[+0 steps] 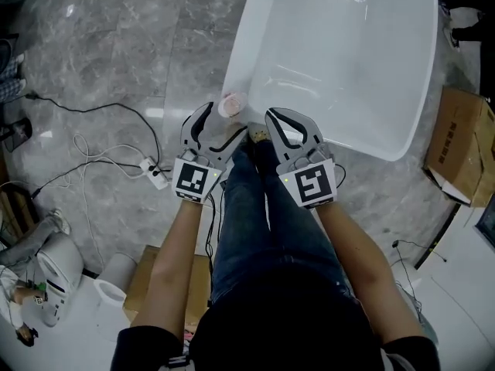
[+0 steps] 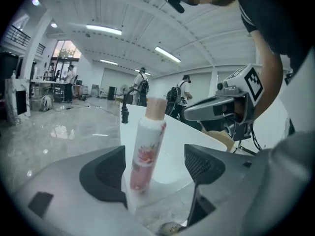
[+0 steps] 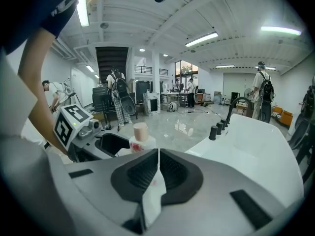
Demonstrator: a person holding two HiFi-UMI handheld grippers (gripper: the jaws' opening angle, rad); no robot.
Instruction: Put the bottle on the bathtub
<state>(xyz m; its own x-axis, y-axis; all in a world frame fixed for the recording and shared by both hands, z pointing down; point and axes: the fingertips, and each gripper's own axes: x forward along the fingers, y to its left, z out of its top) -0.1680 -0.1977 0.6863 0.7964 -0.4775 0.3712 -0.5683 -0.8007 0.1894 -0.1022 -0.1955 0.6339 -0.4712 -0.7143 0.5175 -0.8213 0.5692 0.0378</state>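
A white bottle (image 1: 230, 105) with a pink flower print and a pink cap stands upright on the near left corner of the white bathtub's rim (image 1: 240, 45). My left gripper (image 1: 224, 126) is open around it. In the left gripper view the bottle (image 2: 146, 149) sits between the dark pads, close to the left one, with a clear gap to the right pad. My right gripper (image 1: 271, 118) hangs just right of it over the tub's near edge, jaws shut with nothing held. In the right gripper view the bottle (image 3: 140, 134) shows just past the jaws.
A power strip (image 1: 155, 172) with cables lies on the grey marble floor at the left. A cardboard box (image 1: 462, 145) stands right of the tub. Black tap fittings (image 3: 219, 127) line the tub's rim. People walk in the hall behind.
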